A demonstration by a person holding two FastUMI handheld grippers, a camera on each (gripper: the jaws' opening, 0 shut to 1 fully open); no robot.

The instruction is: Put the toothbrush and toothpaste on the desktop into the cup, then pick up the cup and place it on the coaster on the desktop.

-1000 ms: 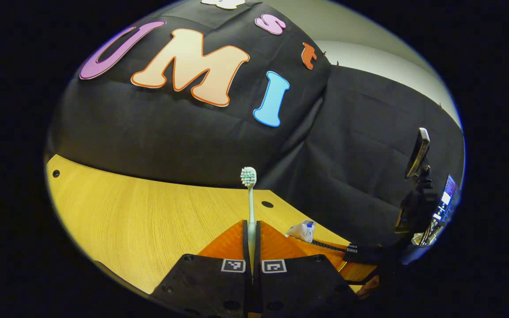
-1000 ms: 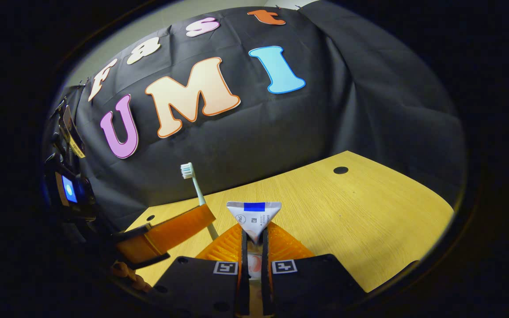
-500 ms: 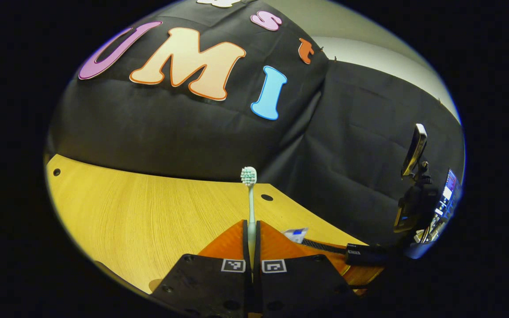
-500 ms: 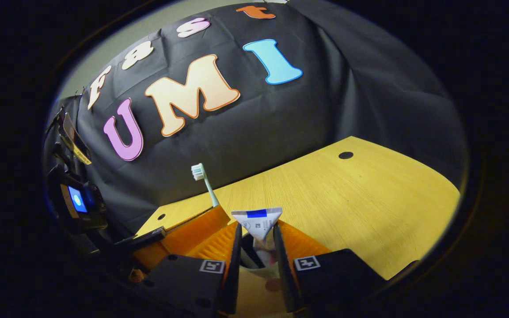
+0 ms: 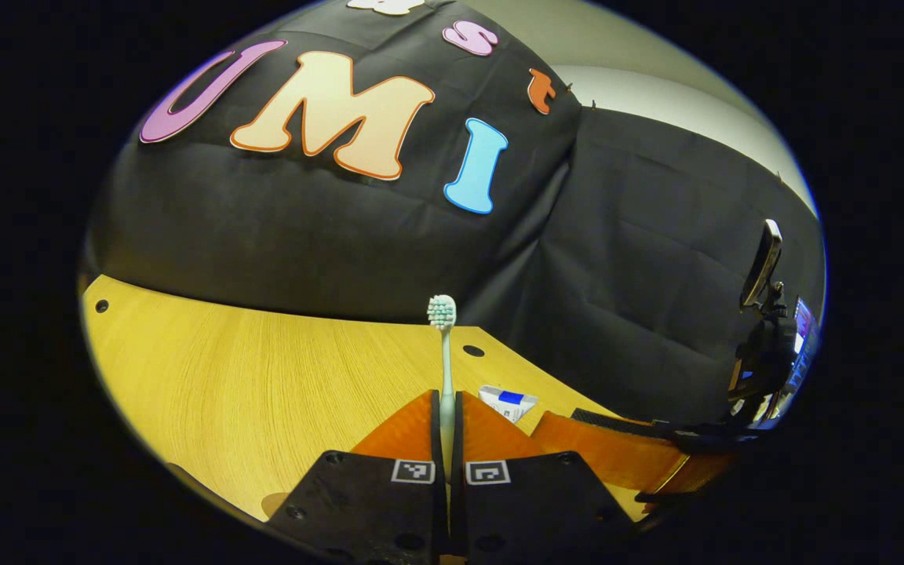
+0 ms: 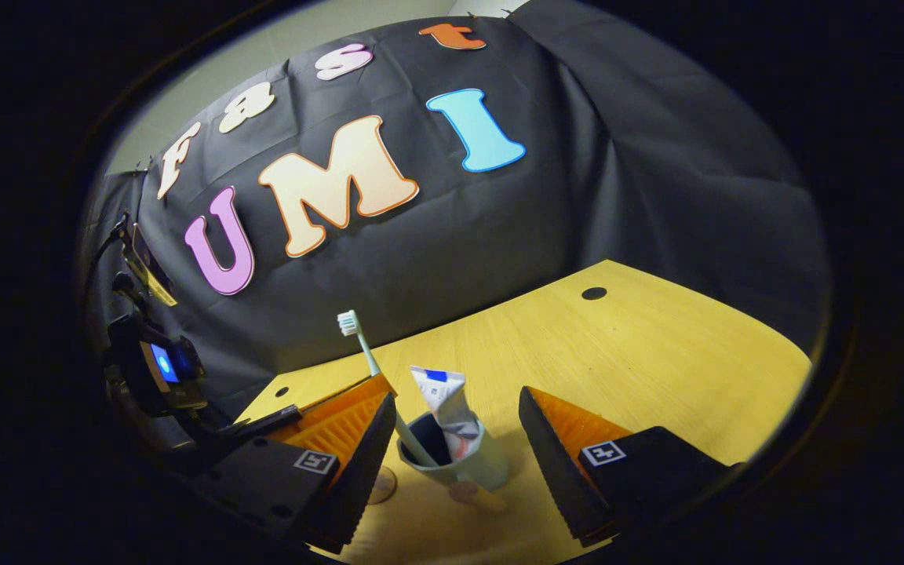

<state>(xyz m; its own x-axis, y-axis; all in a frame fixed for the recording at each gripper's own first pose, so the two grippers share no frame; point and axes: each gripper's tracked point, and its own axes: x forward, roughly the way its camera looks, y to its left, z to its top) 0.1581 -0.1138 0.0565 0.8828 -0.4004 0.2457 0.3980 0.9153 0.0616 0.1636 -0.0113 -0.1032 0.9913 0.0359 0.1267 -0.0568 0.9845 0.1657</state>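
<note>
Toothpaste point(image 6: 446, 402) stands in the cup point(image 6: 460, 463) mid-worktop between the spread right gripper point(image 6: 456, 439); left gripper point(image 5: 447, 428) pinches the toothbrush point(image 5: 444, 369), lowering it in; coaster move remains

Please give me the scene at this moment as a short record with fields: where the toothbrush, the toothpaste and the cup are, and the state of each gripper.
toothpaste: standing in the cup, crimped end up, free of any grip
toothbrush: held by the left gripper, head up, lower end reaching down to the cup
cup: upright on the desk
left gripper: shut on the toothbrush handle
right gripper: open, fingers wide on both sides of the cup
desk: light wood with round holes
coaster: cannot tell
</note>
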